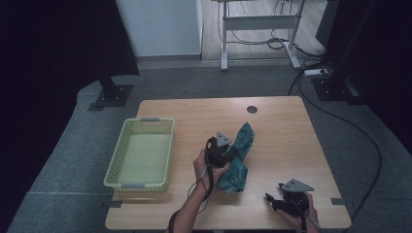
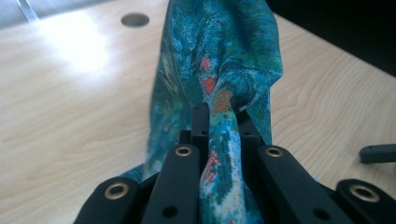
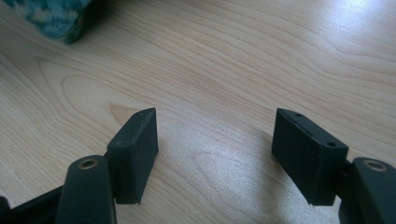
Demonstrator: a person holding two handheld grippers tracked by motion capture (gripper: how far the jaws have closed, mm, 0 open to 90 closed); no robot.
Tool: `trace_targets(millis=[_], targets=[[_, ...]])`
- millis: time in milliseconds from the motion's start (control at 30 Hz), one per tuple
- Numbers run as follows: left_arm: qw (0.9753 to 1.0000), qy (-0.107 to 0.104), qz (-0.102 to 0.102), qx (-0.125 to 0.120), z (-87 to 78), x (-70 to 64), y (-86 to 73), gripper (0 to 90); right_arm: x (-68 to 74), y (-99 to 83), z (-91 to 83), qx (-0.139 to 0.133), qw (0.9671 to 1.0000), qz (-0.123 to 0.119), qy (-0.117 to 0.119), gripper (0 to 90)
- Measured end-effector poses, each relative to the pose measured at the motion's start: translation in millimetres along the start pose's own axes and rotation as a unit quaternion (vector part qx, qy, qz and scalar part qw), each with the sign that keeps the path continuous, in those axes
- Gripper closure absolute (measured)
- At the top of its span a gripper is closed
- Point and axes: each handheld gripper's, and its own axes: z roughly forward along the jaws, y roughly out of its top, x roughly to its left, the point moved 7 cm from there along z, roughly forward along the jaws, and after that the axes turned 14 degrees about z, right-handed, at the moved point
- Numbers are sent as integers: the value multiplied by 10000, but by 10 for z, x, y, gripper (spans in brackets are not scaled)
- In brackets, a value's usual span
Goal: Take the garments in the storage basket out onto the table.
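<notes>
A teal patterned cloth (image 1: 239,156) with red and white flecks lies bunched at the middle of the wooden table (image 1: 286,126). My left gripper (image 1: 228,152) is shut on a fold of it; in the left gripper view the cloth (image 2: 219,60) runs between the jaws and rises ahead of my left gripper (image 2: 219,116). My right gripper (image 1: 272,200) rests near the table's front right edge, open, with bare wood between its fingers (image 3: 135,144). A corner of the cloth (image 3: 51,18) shows at the top left of the right gripper view. My right gripper (image 3: 215,140) holds nothing.
A pale yellow-green plastic basket (image 1: 125,145) stands on the left part of the table. A round cable hole (image 1: 251,109) sits near the far edge. Beyond the table are a desk frame (image 1: 257,29) and cables on the floor.
</notes>
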Motion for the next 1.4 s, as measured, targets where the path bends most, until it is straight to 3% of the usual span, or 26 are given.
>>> trace_targets(millis=[533,933,1033,1067,1100,1167,1267,1400], targets=[[9997,59,-78,240,271,-83,-211,795,0,-1,0,2,10000,0,-1,312],[9994,52,-84,325,324,-113,-249,757,0,1,0,-4,10000,-1,1,312],[9996,69,-16,283,298,-110,-211,674,0,0,0,-4,10000,-2,0,312],[9997,70,-11,254,281,-107,-189,571,-1,1,1,-6,10000,-6,1,312],[9997,59,-11,240,264,-105,-169,571,-1,1,1,-6,10000,-6,1,312],[9998,47,-7,216,231,-109,-130,476,-1,1,1,-6,10000,-6,1,312],[9999,44,24,155,170,-106,-80,400,-1,1,0,-3,10000,-9,1,312],[10000,28,13,90,104,-89,-46,374,-1,1,1,-1,10000,-10,4,311]])
